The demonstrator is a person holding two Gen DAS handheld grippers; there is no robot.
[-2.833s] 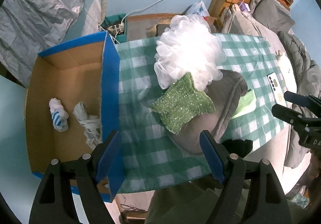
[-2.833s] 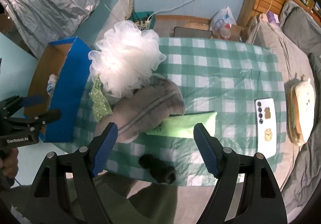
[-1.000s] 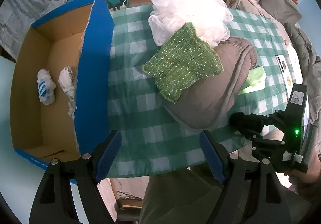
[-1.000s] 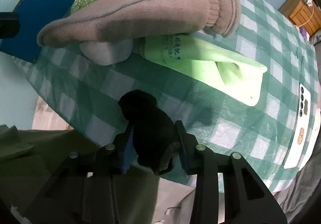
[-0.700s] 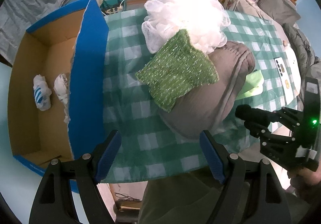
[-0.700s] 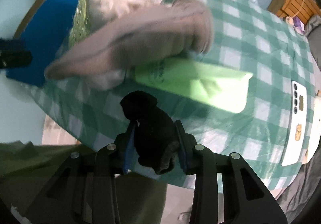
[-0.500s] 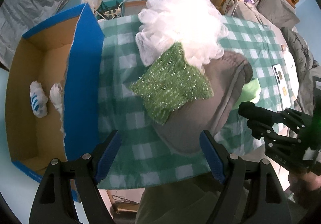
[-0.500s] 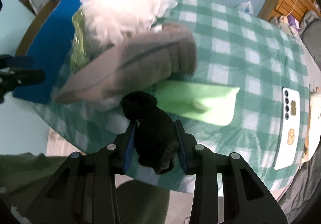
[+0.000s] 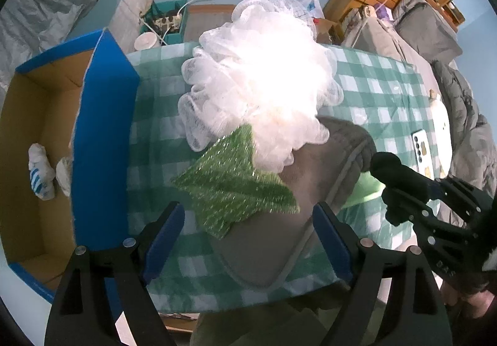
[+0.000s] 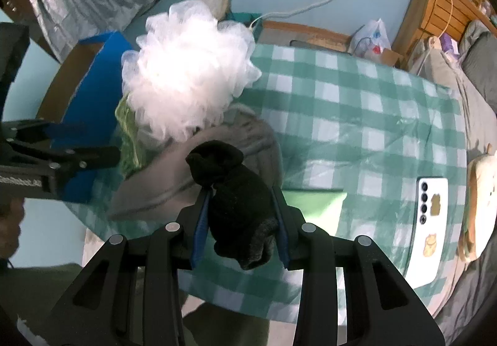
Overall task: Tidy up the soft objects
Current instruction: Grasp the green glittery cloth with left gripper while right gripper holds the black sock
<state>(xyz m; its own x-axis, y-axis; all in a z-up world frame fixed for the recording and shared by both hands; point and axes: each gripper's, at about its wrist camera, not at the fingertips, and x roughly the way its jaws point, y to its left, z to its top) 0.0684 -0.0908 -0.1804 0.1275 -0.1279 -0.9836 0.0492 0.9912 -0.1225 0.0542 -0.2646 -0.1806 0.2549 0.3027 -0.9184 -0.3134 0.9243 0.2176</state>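
I am carrying the rolled black sock (image 10: pixel 239 206), pinched in my right gripper (image 10: pixel 240 218) above the near table edge, and I should keep squeezing while swinging left over the blue cardboard box (image 9: pixel 102 141). My left gripper (image 9: pixel 248 234) is hanging open and empty. Only its camera is showing two white bundles (image 9: pixel 46 169) inside the box.

Path to open blue cardboard box (image 9: pixel 102 141) blocked by tall blue flap; bare checked cloth (image 9: pixel 155 141) left free beside white mesh pouf (image 9: pixel 257 91).
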